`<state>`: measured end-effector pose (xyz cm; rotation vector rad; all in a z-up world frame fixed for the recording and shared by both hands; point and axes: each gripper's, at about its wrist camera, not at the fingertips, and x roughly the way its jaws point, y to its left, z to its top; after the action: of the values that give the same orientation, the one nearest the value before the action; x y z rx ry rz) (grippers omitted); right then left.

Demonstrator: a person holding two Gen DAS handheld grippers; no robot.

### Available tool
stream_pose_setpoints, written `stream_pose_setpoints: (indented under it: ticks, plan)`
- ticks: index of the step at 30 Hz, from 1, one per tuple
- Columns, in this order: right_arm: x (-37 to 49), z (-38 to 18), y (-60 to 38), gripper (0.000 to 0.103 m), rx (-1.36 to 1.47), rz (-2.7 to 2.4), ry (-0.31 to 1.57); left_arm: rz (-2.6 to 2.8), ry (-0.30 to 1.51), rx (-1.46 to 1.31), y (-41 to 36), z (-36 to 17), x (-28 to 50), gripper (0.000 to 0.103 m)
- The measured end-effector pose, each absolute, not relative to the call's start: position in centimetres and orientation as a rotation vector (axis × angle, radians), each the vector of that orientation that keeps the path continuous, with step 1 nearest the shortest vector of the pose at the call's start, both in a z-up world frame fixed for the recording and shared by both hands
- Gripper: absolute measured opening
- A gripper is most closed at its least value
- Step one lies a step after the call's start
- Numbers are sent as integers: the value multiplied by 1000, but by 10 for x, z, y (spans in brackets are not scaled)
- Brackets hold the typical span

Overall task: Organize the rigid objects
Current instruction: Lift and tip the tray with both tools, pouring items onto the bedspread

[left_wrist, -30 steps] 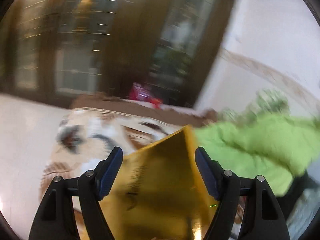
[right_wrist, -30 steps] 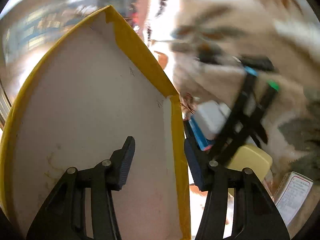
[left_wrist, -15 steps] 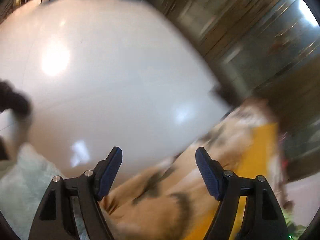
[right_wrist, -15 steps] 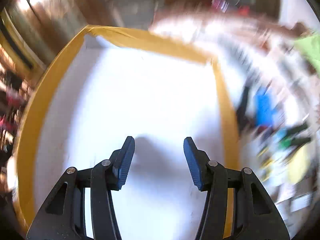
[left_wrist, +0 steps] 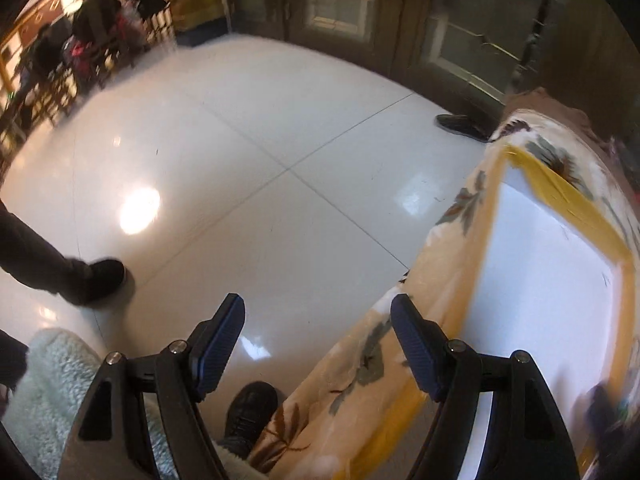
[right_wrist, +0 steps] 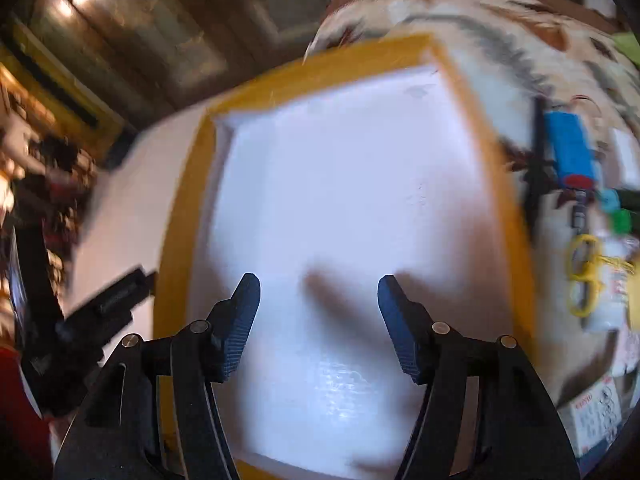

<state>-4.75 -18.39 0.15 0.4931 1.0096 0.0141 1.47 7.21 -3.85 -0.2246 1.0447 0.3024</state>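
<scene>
A shallow box with a yellow rim [right_wrist: 500,184] and a bare white inside [left_wrist: 540,288] lies open side up on a floral blanket [left_wrist: 360,372]. My right gripper [right_wrist: 319,282] hangs over the box's white floor, its jaws opening with nothing between them. Right of the box lie small items: a blue box [right_wrist: 570,148], a yellow looped thing [right_wrist: 584,276], a green piece [right_wrist: 622,220] and a printed white carton [right_wrist: 596,412]. My left gripper [left_wrist: 318,304] is open and empty, over the blanket's edge and the floor, left of the box.
A glossy white tiled floor [left_wrist: 260,140] spreads left of the blanket. A person's dark shoe [left_wrist: 100,276] and another shoe [left_wrist: 252,404] stand on it. A pale fluffy sleeve [left_wrist: 52,380] is at lower left. Chairs with bags [left_wrist: 80,40] stand far off.
A second ago both grippers had the yellow box between their fingers, tilted up. Now it lies flat on the blanket, both are off it, and the left has swung towards the floor.
</scene>
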Motion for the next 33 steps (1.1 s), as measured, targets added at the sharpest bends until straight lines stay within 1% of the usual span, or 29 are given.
stream_pose_setpoints:
  ticks: [3, 5, 6, 7, 9, 10, 12, 14, 15, 17, 21, 24, 27, 28, 30, 32, 33]
  plan:
    - [-58, 15, -208, 62, 557, -10, 952, 292, 1022, -173, 65, -39, 12, 76]
    - [-63, 4, -227, 61, 657, -17, 1009, 296, 1052, -142, 64, -41, 25, 76]
    - [-68, -3, -237, 59, 718, 9, 1032, 287, 1035, -177, 68, -37, 24, 76]
    - [-74, -8, -244, 48, 762, 25, 1053, 270, 1025, -220, 68, -36, 28, 76]
    - [-79, -23, -252, 40, 853, 28, 1116, 226, 994, -270, 63, -29, 31, 76]
    - [-89, -24, -257, 30, 868, -2, 1125, 218, 978, -264, 60, -26, 30, 76]
    - [-99, -27, -269, 29, 939, -46, 1112, 190, 967, -257, 51, -26, 32, 76]
    - [-112, -37, -280, 20, 1081, -80, 1111, 164, 973, -196, 41, -29, 31, 76]
    - [-117, -41, -283, 13, 1121, -89, 1108, 166, 974, -158, 39, -29, 29, 76]
    - [-114, -46, -279, 13, 1144, -77, 1120, 172, 979, -170, 48, -29, 29, 76]
    - [-98, -30, -261, 13, 973, -91, 1162, 196, 1056, -312, 68, -41, 35, 76]
    - [-104, -24, -276, 13, 945, -189, 1138, 150, 1082, -355, 55, -45, 37, 76]
    - [-114, -22, -285, 14, 993, -167, 1144, 148, 1018, -202, 32, -31, 26, 76]
    - [-123, -15, -279, 17, 990, -142, 1141, 171, 977, -148, 29, -23, 19, 76]
    - [-128, 7, -281, 18, 1006, -49, 1078, 201, 911, -72, 25, -7, 4, 76]
    - [-136, 40, -283, 28, 990, 10, 987, 186, 862, -48, 25, 9, -13, 76]
    - [-141, 52, -288, 39, 979, 24, 953, 163, 845, -49, 28, 16, -19, 76]
